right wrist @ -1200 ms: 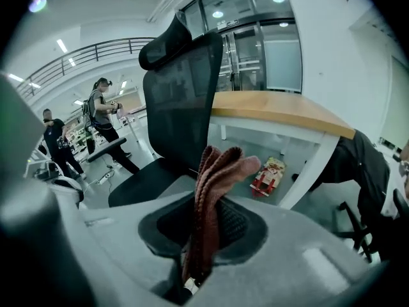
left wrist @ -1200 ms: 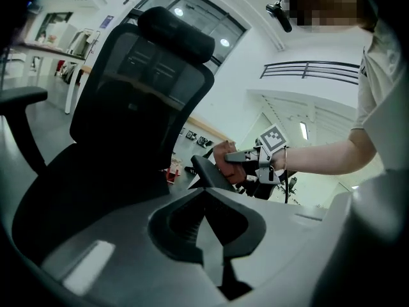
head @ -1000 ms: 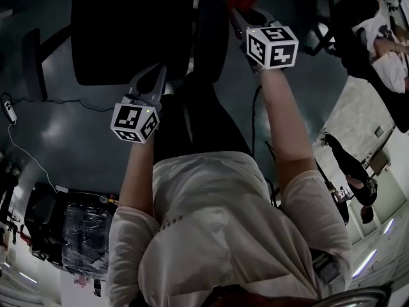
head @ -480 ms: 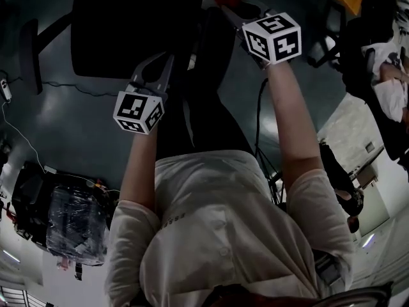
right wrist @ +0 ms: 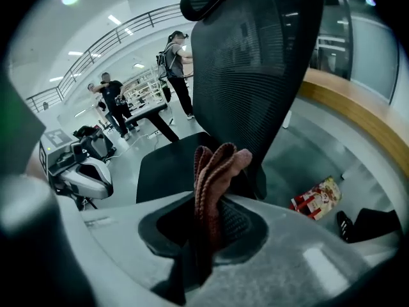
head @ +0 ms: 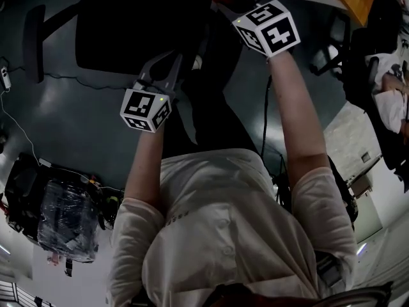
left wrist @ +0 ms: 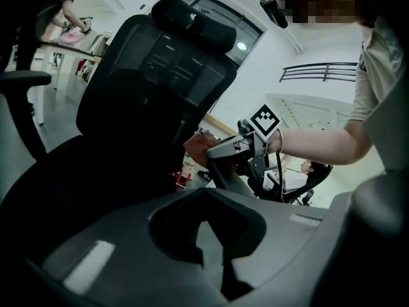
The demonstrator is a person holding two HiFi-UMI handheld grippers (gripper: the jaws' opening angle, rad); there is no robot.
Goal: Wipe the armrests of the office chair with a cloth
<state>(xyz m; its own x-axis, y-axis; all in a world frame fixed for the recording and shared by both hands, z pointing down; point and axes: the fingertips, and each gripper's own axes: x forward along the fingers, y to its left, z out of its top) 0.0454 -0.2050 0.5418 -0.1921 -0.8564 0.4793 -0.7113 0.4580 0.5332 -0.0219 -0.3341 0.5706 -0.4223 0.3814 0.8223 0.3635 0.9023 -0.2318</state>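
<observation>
**Free-standing chair, lightly held cloth: the wipe could go astray**

The biggest worry is the office chair (head: 128, 31) itself. It stands free on the smooth floor (head: 83, 126), and nothing is holding it. If the person presses sideways along an armrest, my guess is the chair turns or drifts away. The stroke would then skate off instead of rubbing.

The left gripper (left wrist: 211, 232) could prevent that, but it hangs in the air over the near edge of the seat (right wrist: 172, 165). Its fingers are drawn together with nothing between them, and it touches no part of the chair.

Next come the armrests. The one on the person's right (head: 214, 43) lies under the working arm. The one on the person's left (head: 35, 40) is well apart across the seat. Reaching it means a long lean or a walk round, so it may get a hurried pass or be skipped.

The smallest thing is the reddish cloth (right wrist: 217, 171), held up near the backrest (right wrist: 255, 62). The right gripper (right wrist: 209, 226) has its fingers pinched on the lower folds only, and the bunched top stands free above them. Dragged hard against the pad, the cloth could work loose and drop. The bare fingers might also scrape the armrest. I cannot tell whether the cloth is touching the armrest yet.
</observation>
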